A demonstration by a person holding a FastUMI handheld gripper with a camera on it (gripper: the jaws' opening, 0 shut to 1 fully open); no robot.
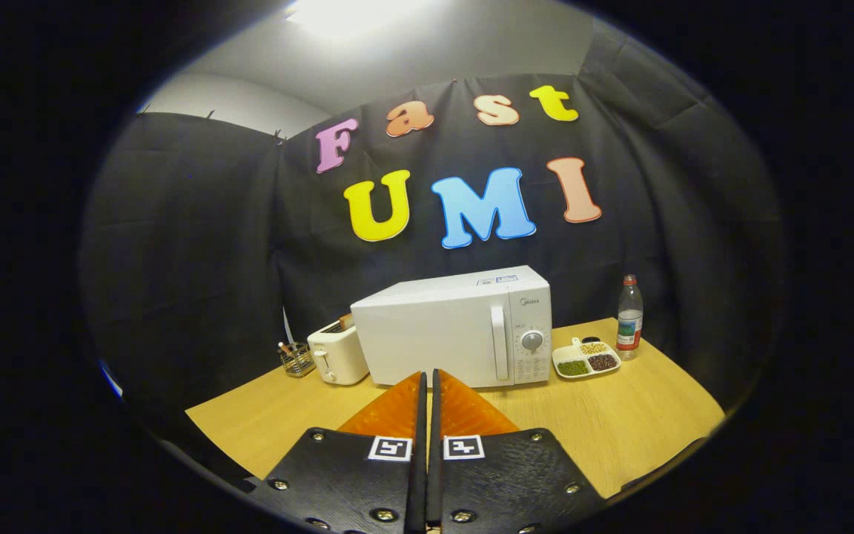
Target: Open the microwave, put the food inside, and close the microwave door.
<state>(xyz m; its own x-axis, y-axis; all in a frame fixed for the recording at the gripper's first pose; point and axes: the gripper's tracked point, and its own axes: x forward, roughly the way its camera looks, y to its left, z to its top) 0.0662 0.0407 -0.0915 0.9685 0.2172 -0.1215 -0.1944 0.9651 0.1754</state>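
Microwave (451, 328) dead ahead of us, white and boxy, standing on the wooden table (620, 423) with its door shut; the vertical handle (499, 341) runs down the door's right edge, and just right of that we see the control panel with its round knob (531, 340); the black cloth wall hangs close behind it. Our gripper (428, 386) sits low and short of the microwave, its two fingers pressed together with only a thin slit between them and nothing held; the tips point at the bottom of the microwave's front, a little left of the handle, and we cannot tell whether they touch it.

Now the food: a white divided dish (586, 359) lies on the table just beside the microwave's right side, with green, dark and pale heaps in its compartments; it is beyond the fingers and off to their right. Behind the dish, near the table's far right corner, a clear bottle (629, 317) stands upright with a red cap. Over on the other side we have a cream toaster (336, 352) snug against the microwave's left flank; further left a small wire basket (296, 359) holds some bits we cannot make out.
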